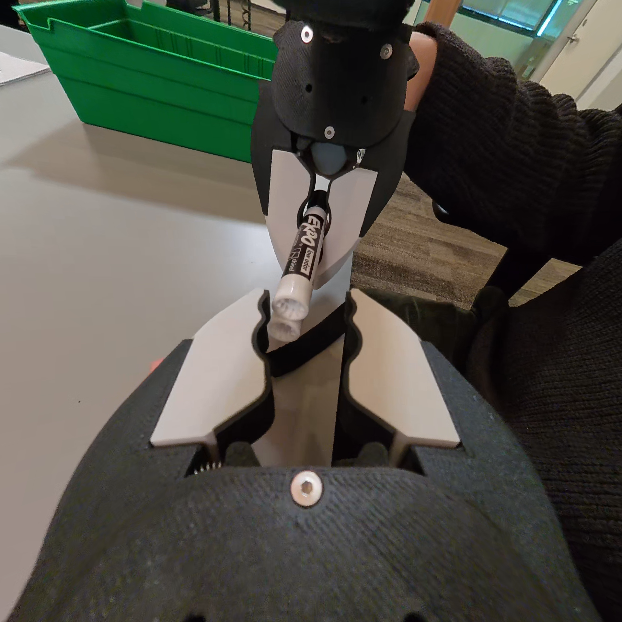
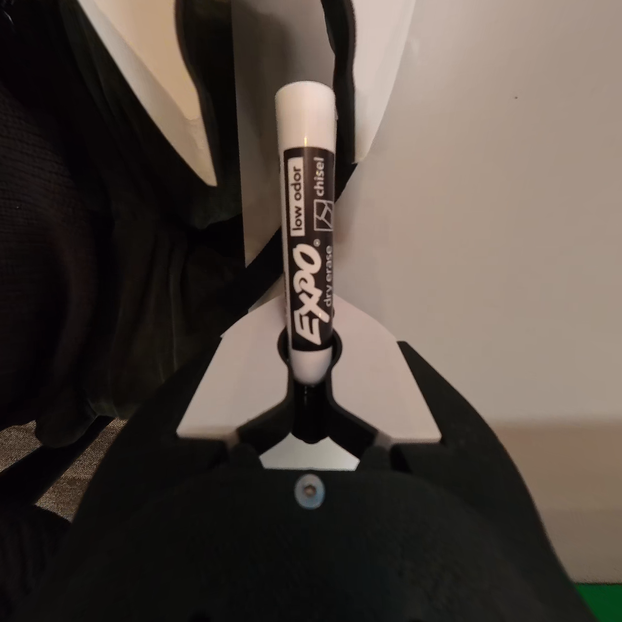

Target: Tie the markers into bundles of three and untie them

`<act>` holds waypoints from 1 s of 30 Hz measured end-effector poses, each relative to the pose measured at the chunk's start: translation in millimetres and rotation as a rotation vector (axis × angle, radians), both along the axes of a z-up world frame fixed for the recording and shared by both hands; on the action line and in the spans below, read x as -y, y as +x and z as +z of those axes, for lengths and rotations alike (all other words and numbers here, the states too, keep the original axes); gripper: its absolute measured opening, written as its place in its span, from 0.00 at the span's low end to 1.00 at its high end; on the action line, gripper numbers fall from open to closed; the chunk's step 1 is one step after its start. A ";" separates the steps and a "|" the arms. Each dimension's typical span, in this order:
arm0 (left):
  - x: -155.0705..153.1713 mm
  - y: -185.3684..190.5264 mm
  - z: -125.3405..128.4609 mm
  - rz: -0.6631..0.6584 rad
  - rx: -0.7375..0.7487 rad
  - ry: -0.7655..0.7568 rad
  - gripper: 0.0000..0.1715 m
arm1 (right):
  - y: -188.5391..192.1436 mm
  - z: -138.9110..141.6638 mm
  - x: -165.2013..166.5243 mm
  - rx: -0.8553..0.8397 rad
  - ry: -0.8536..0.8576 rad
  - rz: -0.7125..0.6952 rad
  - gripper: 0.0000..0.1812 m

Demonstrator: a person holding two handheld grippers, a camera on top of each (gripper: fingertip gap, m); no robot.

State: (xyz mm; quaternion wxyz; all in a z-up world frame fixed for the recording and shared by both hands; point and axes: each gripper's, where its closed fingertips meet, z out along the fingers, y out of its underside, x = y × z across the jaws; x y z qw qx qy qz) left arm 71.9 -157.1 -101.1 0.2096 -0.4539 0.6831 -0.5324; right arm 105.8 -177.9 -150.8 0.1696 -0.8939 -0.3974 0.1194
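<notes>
My right gripper faces me in the left wrist view, shut on black-and-white dry-erase markers. Two white marker ends point toward my left gripper. The left gripper is open, with a black band stretched across between its white fingers. The marker ends sit at the mouth of that gap, just above the band. In the right wrist view one marker stands up out of the round notch of my right gripper. Beyond it are the left gripper's fingers and the band.
A green plastic bin stands on the grey table at the back left. A white sheet lies at the far left. The table edge runs beside the grippers, with carpet floor to the right. A person's black sleeve is on the right. My hands' fingertips stand some 7 centimetres from each other. The right tips stand about 5 centimetres off the black band.
</notes>
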 end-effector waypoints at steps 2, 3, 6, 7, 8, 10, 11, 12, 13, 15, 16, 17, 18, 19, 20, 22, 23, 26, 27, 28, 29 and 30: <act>-4.1 1.8 -0.6 0.029 0.001 0.012 0.21 | -0.2 0.6 -0.1 -0.002 0.001 0.000 0.08; -5.6 2.6 -0.4 0.039 0.003 0.014 0.20 | -0.1 0.9 -0.1 -0.002 0.002 0.000 0.08; -7.5 2.8 1.1 0.047 0.007 0.004 0.17 | 0.3 0.9 0.3 -0.004 0.001 -0.001 0.08; -7.2 2.4 1.9 0.043 0.007 -0.004 0.16 | 0.4 0.6 0.4 -0.003 0.000 0.000 0.08; -7.4 2.2 2.9 0.043 0.009 -0.010 0.15 | 0.6 0.3 0.5 -0.002 -0.002 -0.001 0.08; -8.0 1.9 5.5 0.044 0.019 -0.023 0.14 | 0.6 -0.1 0.7 -0.002 -0.003 0.000 0.08; -8.7 1.8 5.9 0.045 0.019 -0.027 0.13 | 0.8 0.0 0.7 -0.003 -0.002 -0.001 0.08; -8.8 1.5 6.4 0.043 0.019 -0.031 0.13 | 0.8 0.2 0.6 -0.004 -0.002 -0.001 0.08; -8.6 1.0 6.5 0.038 0.018 -0.036 0.13 | 0.9 0.5 0.5 -0.005 -0.001 -0.002 0.08; -9.5 0.9 6.2 0.040 0.015 -0.037 0.13 | 1.5 0.6 0.6 -0.002 -0.001 -0.003 0.08; -9.6 0.9 6.4 0.041 0.016 -0.036 0.13 | 1.6 0.6 0.7 -0.002 -0.001 -0.004 0.08; -10.0 0.8 6.4 0.043 0.016 -0.035 0.13 | 1.5 0.7 0.6 -0.002 -0.001 -0.004 0.08; -10.2 0.8 6.4 0.043 0.015 -0.036 0.13 | 1.7 0.7 0.6 -0.001 -0.001 -0.004 0.08; -10.3 0.6 6.2 0.043 0.015 -0.036 0.13 | 1.7 0.7 0.9 -0.001 -0.002 -0.004 0.08; -10.9 0.7 6.3 0.045 0.015 -0.034 0.13 | 1.7 0.7 0.9 0.000 -0.002 -0.004 0.08; -11.8 0.6 6.6 0.047 0.015 -0.037 0.13 | 1.9 0.8 1.0 0.001 -0.002 -0.004 0.08; -12.5 0.6 6.8 0.049 0.016 -0.040 0.13 | 1.9 1.0 1.0 0.001 -0.001 -0.003 0.08; -13.5 0.5 7.2 0.051 0.014 -0.050 0.13 | 2.0 1.7 1.1 0.002 0.001 -0.002 0.08; -13.9 0.7 7.0 0.054 0.014 -0.049 0.14 | 1.9 1.9 1.1 0.002 0.001 -0.002 0.08; -13.8 0.8 6.7 0.054 0.013 -0.048 0.14 | 1.9 1.9 1.3 0.002 0.000 -0.002 0.08; -13.3 0.8 6.1 0.052 0.010 -0.047 0.15 | 1.7 2.1 1.3 0.003 0.001 -0.001 0.08; -12.7 0.8 5.6 0.050 0.007 -0.047 0.16 | 1.6 2.3 1.3 0.002 0.002 -0.001 0.08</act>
